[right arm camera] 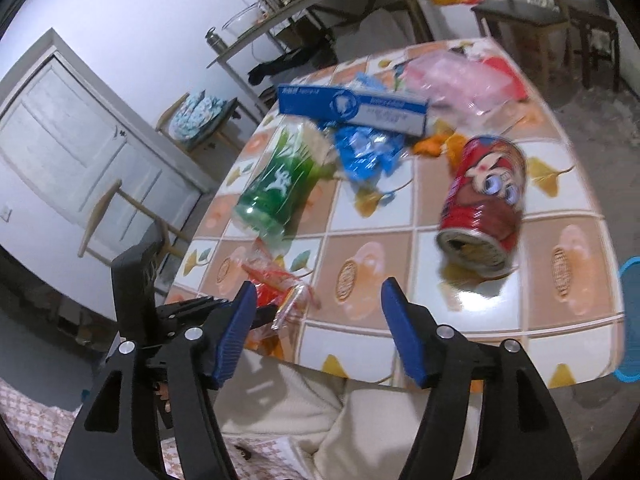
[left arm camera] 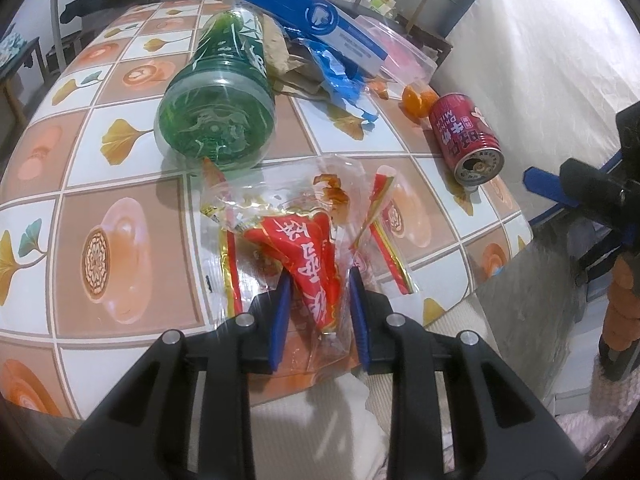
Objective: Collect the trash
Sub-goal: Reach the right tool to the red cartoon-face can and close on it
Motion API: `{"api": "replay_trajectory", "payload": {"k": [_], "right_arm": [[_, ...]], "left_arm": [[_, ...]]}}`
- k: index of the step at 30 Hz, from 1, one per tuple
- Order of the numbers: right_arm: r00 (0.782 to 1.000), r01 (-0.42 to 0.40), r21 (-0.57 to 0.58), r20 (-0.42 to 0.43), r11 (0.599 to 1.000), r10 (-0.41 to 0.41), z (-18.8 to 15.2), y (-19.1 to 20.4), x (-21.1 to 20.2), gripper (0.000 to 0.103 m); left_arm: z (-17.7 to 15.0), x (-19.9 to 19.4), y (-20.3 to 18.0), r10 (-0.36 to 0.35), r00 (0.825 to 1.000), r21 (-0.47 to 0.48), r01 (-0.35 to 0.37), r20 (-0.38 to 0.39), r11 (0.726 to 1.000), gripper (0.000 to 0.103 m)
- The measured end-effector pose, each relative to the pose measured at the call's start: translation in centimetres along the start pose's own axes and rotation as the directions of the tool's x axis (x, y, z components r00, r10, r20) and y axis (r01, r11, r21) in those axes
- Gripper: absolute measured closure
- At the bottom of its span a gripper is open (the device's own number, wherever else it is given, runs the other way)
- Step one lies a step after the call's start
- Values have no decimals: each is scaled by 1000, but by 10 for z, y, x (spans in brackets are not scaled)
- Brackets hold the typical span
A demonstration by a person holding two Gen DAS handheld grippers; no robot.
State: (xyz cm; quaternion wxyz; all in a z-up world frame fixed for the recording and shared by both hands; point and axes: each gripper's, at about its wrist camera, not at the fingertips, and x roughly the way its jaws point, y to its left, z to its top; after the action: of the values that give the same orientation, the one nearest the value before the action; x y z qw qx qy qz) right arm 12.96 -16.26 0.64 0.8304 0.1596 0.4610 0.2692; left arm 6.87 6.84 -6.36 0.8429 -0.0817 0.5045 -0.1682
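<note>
A red and clear snack wrapper [left arm camera: 316,264] lies bunched at the near edge of the patterned table [left arm camera: 120,184], and my left gripper [left arm camera: 320,320] is shut on it, blue pads against its sides. In the right wrist view my right gripper [right arm camera: 316,320] stands open over the table edge with nothing between its fingers. A red drink can [right arm camera: 484,204] lies on its side just beyond and right of it. A green plastic bottle [left arm camera: 216,116] lies on its side behind the wrapper. Further back are a blue and white carton [left arm camera: 316,16], crumpled blue plastic [left arm camera: 340,80] and orange peel [left arm camera: 418,98].
A pink plastic bag [right arm camera: 452,76] rests at the table's far end. A blue bin rim [right arm camera: 632,320] shows at the right edge, off the table. A wooden chair [right arm camera: 120,208] stands left of the table. A person's light-coloured lap [right arm camera: 304,412] is under both grippers.
</note>
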Motion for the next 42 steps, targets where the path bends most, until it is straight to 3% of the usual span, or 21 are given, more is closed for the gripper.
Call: {"api": "replay_trajectory", "payload": {"k": [23, 42], "right_arm": [[976, 180, 50, 111, 982, -185, 2, -29, -31, 24], [955, 268, 162, 89, 950, -284, 2, -61, -31, 24]], "left_arm": [[0, 2, -9, 55, 998, 18, -56, 21, 998, 77], [-2, 0, -9, 66, 997, 9, -67, 39, 998, 80]]}}
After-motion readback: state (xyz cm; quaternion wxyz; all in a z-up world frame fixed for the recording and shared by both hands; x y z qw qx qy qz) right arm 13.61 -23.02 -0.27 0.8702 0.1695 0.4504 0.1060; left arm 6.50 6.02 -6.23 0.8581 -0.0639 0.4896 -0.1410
